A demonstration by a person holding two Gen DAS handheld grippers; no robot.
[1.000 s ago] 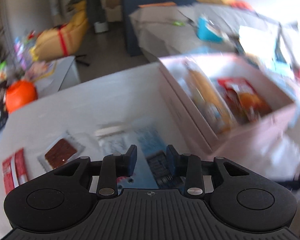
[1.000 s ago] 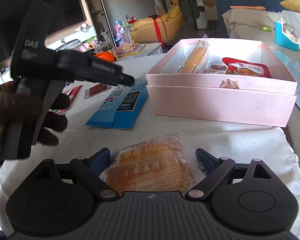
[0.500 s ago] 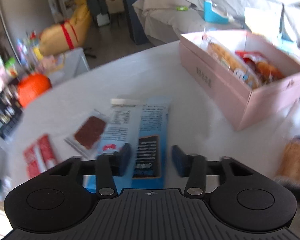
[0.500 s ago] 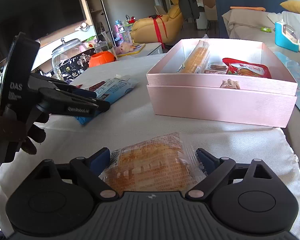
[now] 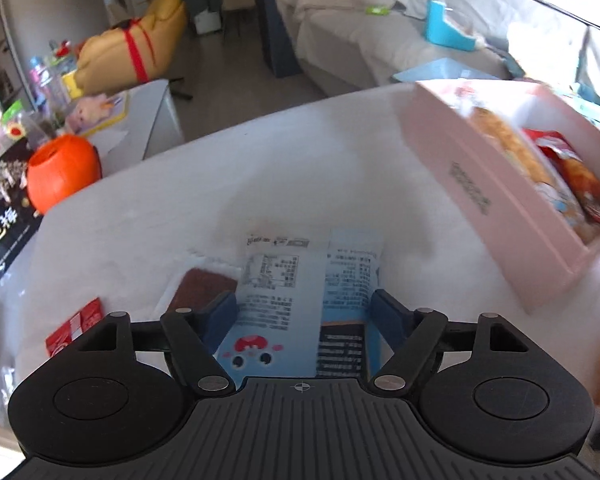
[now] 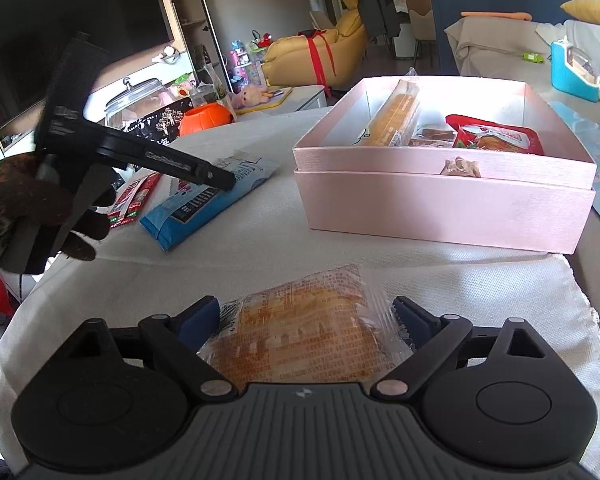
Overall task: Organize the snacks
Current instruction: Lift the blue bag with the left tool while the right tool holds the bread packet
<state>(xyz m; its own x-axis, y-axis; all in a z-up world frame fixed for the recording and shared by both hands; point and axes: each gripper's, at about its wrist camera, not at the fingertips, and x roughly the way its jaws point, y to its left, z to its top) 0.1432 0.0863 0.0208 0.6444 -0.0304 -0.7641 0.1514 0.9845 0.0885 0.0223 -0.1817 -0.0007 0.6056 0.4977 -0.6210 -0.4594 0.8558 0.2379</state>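
White cloth covered the tabletop [image 5: 300,184], a living room behind it. In the left wrist view, the left gripper [image 5: 303,312] had just been opening its jaws, which stood wide astride the blue snack packet [image 5: 300,300], pads clear of it; the pink box [image 5: 480,196] sat toward the right edge. In the right wrist view, the right gripper [image 6: 306,316] stood wide around the wrapped cake [image 6: 300,328] near the front edge, pads apparently not pressing. Closing squarely across each packet's width should prevent slipping.

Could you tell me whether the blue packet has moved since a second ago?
Yes. In the right wrist view the blue packet has shifted left, away from the pink box, beneath the left gripper, whose jaws have just been opening.
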